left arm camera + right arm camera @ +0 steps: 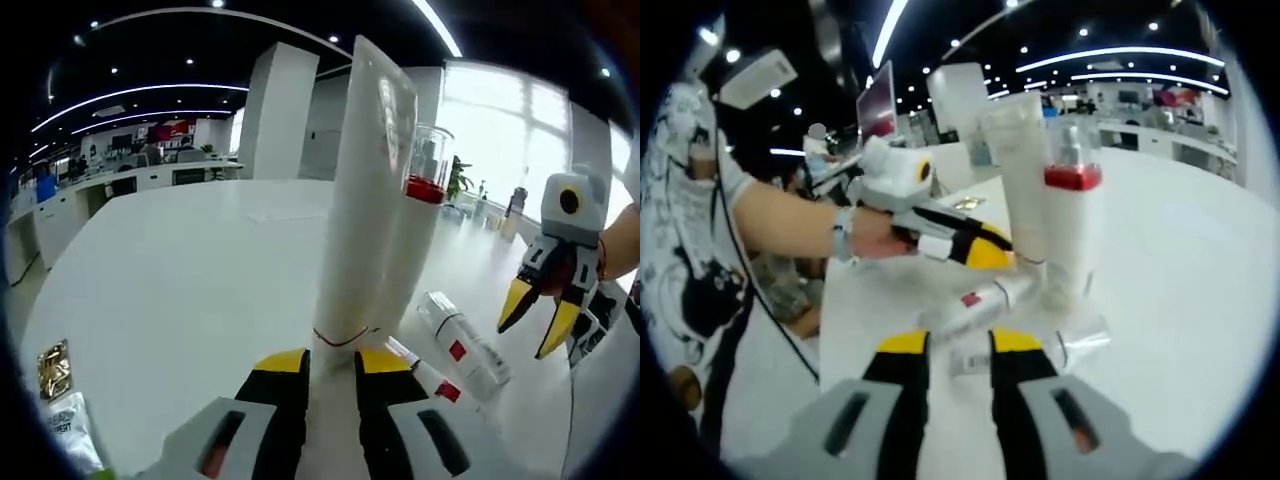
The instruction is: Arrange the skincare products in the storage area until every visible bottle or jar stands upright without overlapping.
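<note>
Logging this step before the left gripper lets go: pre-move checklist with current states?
1. Left gripper closed on tall white squeeze tube: ok, jaws at its base.
2. Tube upright on white table: ok.
3. Clear-capped white bottle with red band standing: ok.
4. All products upright: not ok, two small white tubes with red labels lie flat.
5. Right gripper free: ok, jaws apart, holding nothing.
6. Tube stable on release: cannot tell.

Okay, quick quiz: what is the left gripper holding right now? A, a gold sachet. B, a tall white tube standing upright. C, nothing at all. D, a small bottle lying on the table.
B: the left gripper is closed around the base of the tall white tube, which stands upright on the table.
</note>
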Tool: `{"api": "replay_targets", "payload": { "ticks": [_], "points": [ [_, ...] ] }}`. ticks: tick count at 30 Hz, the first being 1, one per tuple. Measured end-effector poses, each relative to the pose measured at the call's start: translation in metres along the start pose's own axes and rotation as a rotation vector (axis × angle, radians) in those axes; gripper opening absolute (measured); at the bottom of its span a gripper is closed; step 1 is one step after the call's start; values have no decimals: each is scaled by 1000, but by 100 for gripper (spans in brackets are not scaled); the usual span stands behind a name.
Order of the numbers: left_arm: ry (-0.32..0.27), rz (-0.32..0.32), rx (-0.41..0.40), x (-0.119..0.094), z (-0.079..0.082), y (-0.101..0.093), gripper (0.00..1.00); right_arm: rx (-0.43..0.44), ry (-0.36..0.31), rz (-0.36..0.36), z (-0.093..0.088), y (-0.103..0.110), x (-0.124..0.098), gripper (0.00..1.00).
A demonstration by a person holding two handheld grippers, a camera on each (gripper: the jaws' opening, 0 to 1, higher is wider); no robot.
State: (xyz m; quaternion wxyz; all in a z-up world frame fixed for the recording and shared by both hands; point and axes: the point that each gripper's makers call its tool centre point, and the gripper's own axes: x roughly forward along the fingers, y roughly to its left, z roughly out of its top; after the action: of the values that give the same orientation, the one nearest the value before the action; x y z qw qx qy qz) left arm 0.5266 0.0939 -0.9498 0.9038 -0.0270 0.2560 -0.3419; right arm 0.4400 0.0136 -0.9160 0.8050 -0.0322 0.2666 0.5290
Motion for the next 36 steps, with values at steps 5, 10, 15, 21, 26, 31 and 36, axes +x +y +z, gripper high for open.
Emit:
{"api": "replay_targets", "payload": {
  "ticks": [5,10,15,21,26,31,36],
  "points": [
    [-29,26,-39,-21,3,-6,21,28,-21,-23,2,-9,-2,21],
    [-53,27,-85,-35,5,-24,23,53,-40,-53,4,-17,-3,21],
    [-42,31,-110,-38,4,-47,27,74,-55,-74,7,-23,-4,21],
    [102,44,-37,-29,-22,-70,34,78,-60,-107,7,-30,-5,21],
    [162,69,-5,-21,-32,-74,34,78,-62,-124,7,-33,-8,21],
    [236,115,45,-21,-44,-70,31,71,-60,-123,7,-33,-9,21],
    [253,160,54,-29,-45,-63,23,66,-63,-117,8,-31,-9,21]
  ]
}}
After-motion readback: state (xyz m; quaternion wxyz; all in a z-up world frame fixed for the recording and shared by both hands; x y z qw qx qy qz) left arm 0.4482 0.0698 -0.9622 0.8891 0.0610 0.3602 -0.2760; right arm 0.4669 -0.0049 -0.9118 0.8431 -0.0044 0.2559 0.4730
